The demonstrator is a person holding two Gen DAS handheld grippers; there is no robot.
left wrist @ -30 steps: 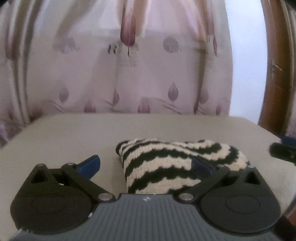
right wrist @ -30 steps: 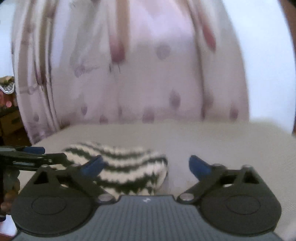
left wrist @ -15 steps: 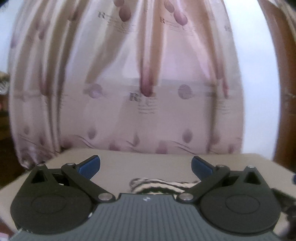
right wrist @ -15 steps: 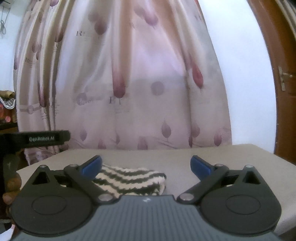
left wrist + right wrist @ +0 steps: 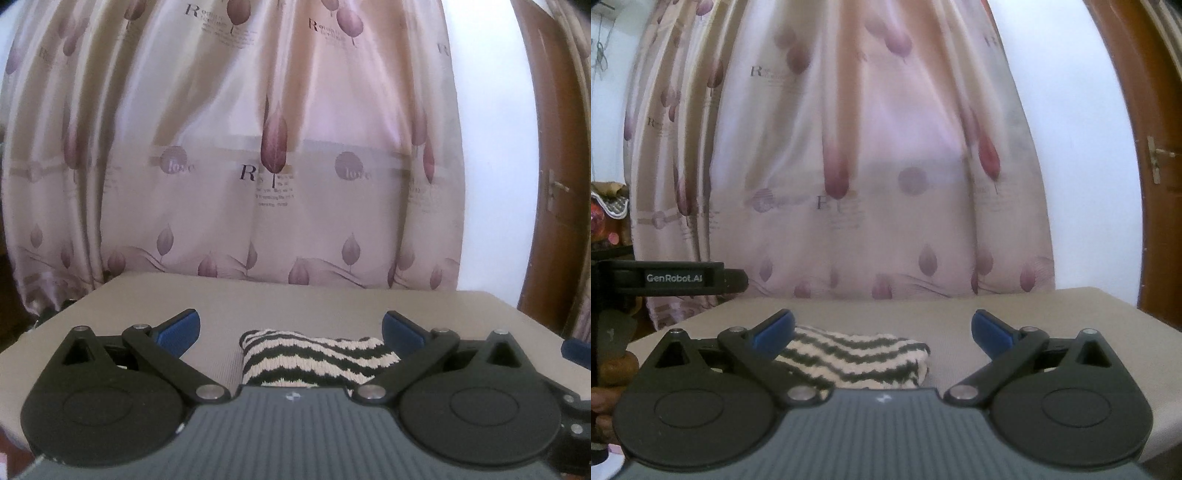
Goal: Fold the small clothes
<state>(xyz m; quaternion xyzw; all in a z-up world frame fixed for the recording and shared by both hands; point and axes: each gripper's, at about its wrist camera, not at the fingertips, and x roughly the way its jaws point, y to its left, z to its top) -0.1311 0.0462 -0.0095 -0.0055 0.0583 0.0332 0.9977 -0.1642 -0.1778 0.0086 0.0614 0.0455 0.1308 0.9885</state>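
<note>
A small knitted garment (image 5: 314, 356) with black and cream zigzag stripes lies folded into a compact bundle on the beige table (image 5: 295, 302). My left gripper (image 5: 291, 326) hovers open just behind and above it, blue fingertips wide apart, nothing between them. In the right wrist view the same garment (image 5: 857, 356) lies low and left of centre. My right gripper (image 5: 884, 326) is open too, its left fingertip (image 5: 774, 330) overlapping the garment's left end in the picture; contact cannot be judged. The left gripper's body (image 5: 665, 278) shows at the left edge of the right wrist view.
A pink curtain (image 5: 273, 147) with leaf prints hangs right behind the table's far edge. A brown wooden door (image 5: 1156, 155) with a handle stands at the right. Clutter on a shelf (image 5: 607, 206) sits at far left. A hand (image 5: 605, 402) holds the left gripper.
Both grippers have drawn back and tilted up from the garment, so the curtain fills more of each view. The garment stays folded on the table. Both stay open.
</note>
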